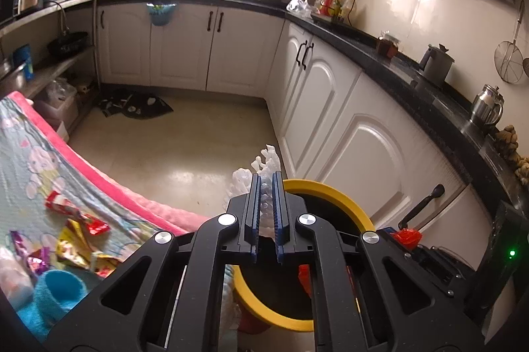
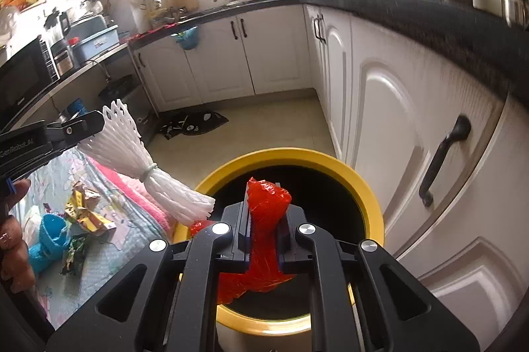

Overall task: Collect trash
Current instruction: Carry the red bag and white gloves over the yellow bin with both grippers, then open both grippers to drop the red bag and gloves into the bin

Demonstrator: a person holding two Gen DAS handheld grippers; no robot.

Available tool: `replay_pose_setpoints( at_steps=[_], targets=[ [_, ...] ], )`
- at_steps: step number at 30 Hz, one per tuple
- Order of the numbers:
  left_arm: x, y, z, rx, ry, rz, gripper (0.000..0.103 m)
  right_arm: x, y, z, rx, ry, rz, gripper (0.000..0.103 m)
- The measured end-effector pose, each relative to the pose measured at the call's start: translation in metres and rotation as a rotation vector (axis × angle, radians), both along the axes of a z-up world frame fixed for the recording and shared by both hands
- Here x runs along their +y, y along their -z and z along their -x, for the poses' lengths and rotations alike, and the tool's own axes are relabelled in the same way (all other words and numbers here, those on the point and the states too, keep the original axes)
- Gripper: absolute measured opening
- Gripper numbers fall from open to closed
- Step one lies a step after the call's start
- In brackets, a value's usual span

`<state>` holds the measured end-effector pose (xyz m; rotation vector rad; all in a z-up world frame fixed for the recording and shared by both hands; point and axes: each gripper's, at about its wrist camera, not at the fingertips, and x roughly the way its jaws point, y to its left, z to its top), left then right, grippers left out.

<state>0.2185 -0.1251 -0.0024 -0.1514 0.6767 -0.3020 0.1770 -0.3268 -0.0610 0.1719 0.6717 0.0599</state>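
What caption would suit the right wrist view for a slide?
Right claw grips a red plastic bag above the yellow-rimmed bin; left claw carries white foam netting beside it.

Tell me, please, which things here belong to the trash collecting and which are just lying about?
Job:
- foam net in left gripper
- red bag in right gripper
- yellow bin
- wrappers on blanket

Lying about:
- floor mat
- kettle
- blue cup

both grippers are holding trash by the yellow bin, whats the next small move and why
Probably open the right gripper: its red plastic wrapper already hangs over the yellow bin's dark opening. The left gripper holds white foam netting that looks just short of the rim.
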Motion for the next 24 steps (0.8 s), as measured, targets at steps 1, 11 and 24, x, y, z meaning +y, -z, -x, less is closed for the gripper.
replay_pose_setpoints(
  at_steps=[1, 11, 24],
  targets=[
    [-0.002, 0.003, -0.002, 0.005, 0.003, 0.001, 0.004, -0.002, 0.003, -0.001, 0.005, 0.005, -0.009, 0.013],
    [0.007, 0.022, -0.01, 0.056, -0.037, 0.029, 0.059, -0.019, 0.024, -0.01, 0.056, 0.065, -0.059, 0.061],
    [0.058, 0.011, 0.015, 0.04, -0.144, 0.055, 0.092, -0.013, 0.008, -0.002, 0.019, 0.05, -0.078, 0.068]
  ],
)
